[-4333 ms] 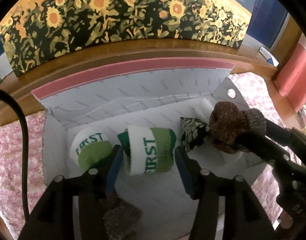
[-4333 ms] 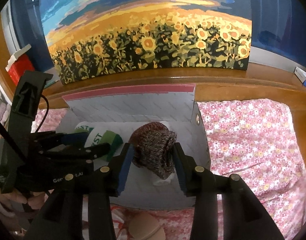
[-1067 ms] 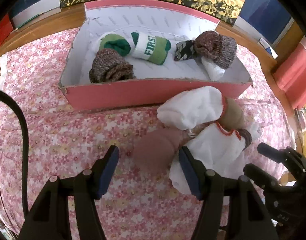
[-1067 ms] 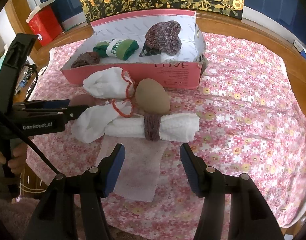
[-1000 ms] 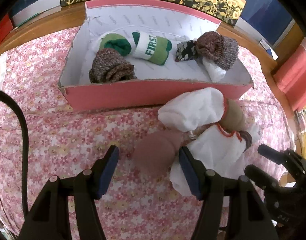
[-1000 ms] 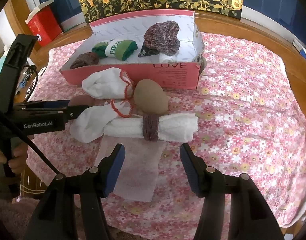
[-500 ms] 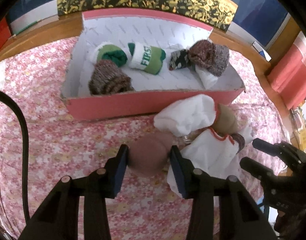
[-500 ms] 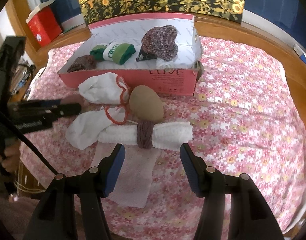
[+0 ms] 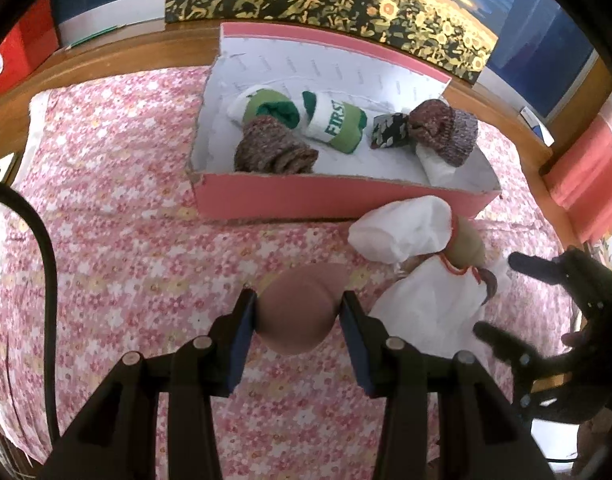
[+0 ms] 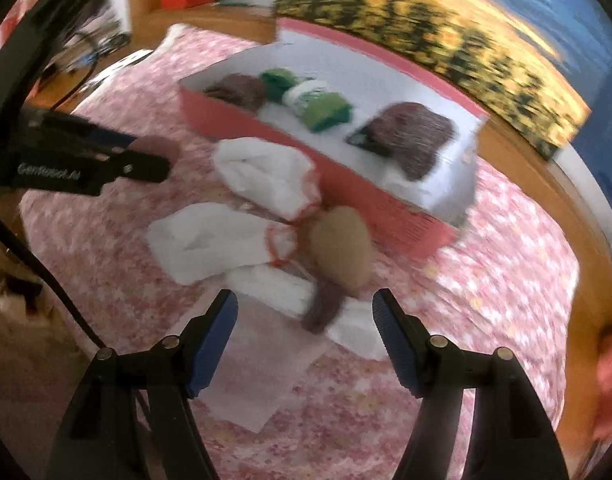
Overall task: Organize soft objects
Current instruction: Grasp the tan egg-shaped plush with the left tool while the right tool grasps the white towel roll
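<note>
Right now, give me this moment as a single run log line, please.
left gripper: shut on pink sock roll | right gripper: open, above white sock pile | pink box: holds rolled socks | phase: pickup

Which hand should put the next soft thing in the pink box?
Left. The left gripper already has its jaws shut on the pinkish-brown sock ball, with the pink box straight ahead. The right gripper is open and empty above the white socks.

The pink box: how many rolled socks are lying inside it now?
5 in the pink box: brown knit roll front left, green roll behind it, green-white "FIRST" roll in the middle, black patterned roll, brown-grey knit roll right. More may be hidden.
</note>
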The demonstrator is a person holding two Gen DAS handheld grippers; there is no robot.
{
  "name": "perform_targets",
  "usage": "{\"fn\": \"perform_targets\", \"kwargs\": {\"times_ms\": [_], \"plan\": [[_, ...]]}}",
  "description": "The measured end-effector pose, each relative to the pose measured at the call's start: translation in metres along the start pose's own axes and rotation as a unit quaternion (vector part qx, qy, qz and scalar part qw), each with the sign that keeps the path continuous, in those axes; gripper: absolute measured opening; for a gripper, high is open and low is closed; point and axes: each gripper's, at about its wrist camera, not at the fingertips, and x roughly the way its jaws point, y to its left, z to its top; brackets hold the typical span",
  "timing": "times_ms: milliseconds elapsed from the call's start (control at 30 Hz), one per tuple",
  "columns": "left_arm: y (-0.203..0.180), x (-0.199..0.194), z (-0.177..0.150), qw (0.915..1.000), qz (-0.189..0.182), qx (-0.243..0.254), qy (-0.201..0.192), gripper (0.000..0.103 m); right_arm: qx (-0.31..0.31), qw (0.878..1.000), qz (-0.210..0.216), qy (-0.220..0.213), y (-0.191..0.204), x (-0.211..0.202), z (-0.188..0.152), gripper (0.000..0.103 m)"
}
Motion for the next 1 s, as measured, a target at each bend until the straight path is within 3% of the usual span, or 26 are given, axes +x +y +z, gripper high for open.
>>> {"fn": "perform_targets", "kwargs": {"times_ms": [100,200,367,500,600,1000], "plan": [[0.005,-0.001,-0.003,1.0,0.0,-0.009,-0.001,0.045,-0.033,0.999,0.004,0.015,0.008,0.011,0.004,0.063],[0.009,-0.003,-0.005,0.9998,0.002,-0.019,-0.002,0.045,-0.062,0.997,-0.021,0.027,0.011,0.022,0.006,0.059],[0.017,-0.007,-0.009,0.9994,0.005,-0.033,-0.007,0.045,-0.059,0.997,-0.021,0.034,0.002,0.027,0.009,0.055],[0.02,-0.007,-0.01,0.9992,0.006,-0.04,-0.008,0.045,-0.059,0.998,-0.019,0.034,-0.002,0.026,0.009,0.041],[0.02,-0.007,-0.01,0.9991,0.006,-0.042,-0.011,0.045,-0.054,0.998,-0.017,0.028,-0.002,0.019,0.008,0.036],[0.019,-0.012,-0.005,0.9991,0.005,-0.036,-0.022,0.045,0.012,1.0,-0.001,0.0,-0.02,-0.017,0.005,0.033]]}}
